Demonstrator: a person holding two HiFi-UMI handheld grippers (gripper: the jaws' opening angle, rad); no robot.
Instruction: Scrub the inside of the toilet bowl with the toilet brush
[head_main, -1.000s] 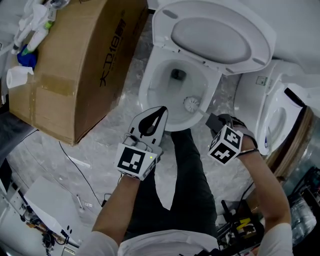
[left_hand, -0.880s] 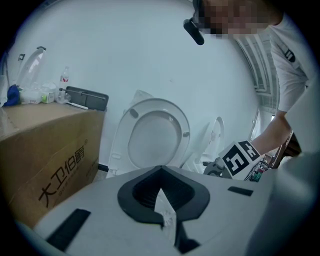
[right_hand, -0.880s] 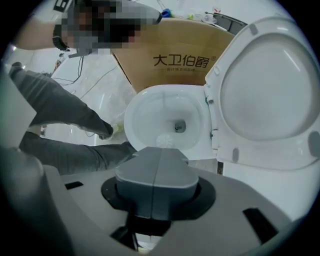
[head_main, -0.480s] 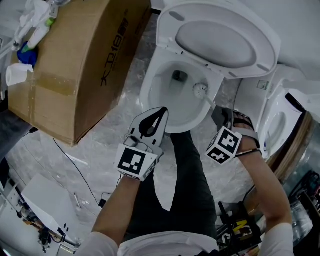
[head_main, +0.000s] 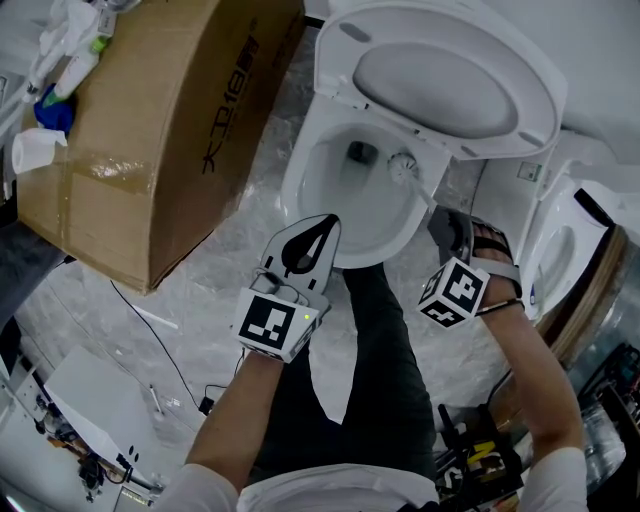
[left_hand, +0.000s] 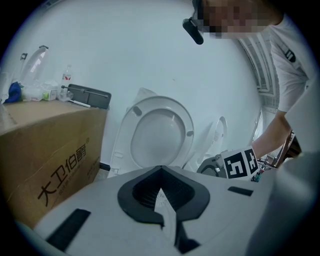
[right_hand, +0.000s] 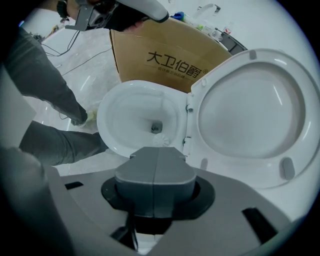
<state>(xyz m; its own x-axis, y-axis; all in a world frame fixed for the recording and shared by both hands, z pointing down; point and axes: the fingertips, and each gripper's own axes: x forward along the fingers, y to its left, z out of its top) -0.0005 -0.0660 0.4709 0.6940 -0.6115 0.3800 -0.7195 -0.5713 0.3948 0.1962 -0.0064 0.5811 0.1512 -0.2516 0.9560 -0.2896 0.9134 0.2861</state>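
Observation:
The white toilet bowl stands open with its seat and lid raised. The white head of the toilet brush is inside the bowl at the back right wall, beside the dark drain. My right gripper is shut on the brush handle just outside the bowl's right rim. In the right gripper view, the brush head shows just past the shut right gripper; the handle is hidden. My left gripper hovers over the front rim, shut and empty, its jaws meeting at the tip.
A big cardboard box stands close to the bowl's left, with bottles and a paper roll on top. Another white toilet part leans at the right. The person's legs stand before the bowl. Cables lie on the floor at left.
The brush head has swept from the bowl's front right wall up to the back right, near the drain. My right gripper shifted slightly with it. The left gripper stayed put.

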